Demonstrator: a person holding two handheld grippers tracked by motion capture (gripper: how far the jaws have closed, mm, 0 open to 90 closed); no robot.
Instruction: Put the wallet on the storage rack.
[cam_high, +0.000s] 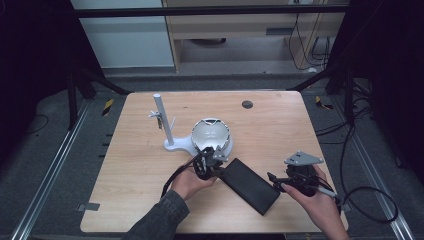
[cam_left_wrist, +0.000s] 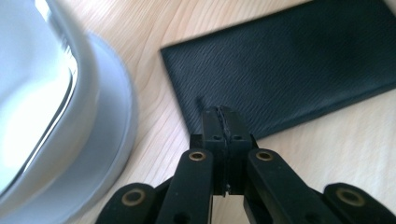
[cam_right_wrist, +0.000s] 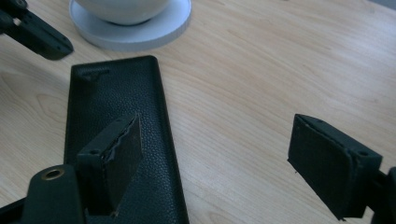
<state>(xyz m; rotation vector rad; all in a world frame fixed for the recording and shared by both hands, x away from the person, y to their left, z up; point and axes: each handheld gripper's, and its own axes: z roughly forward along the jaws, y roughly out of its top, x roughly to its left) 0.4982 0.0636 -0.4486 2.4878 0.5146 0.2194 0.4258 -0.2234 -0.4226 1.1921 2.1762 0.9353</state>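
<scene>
Case (cam_high: 249, 185) near tabletop (cam_high: 150, 210) front edge: we keep left tool (cam_left_wrist: 219, 116) clamped on its corner; right tool (cam_right_wrist: 215, 154), wide and empty, regrips squarely.

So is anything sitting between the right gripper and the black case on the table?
Nothing visible. The right gripper is open just off the near end of the black case, with bare table beside it. The left gripper is shut at the case's far end, next to the white stand base, out of the way.
</scene>
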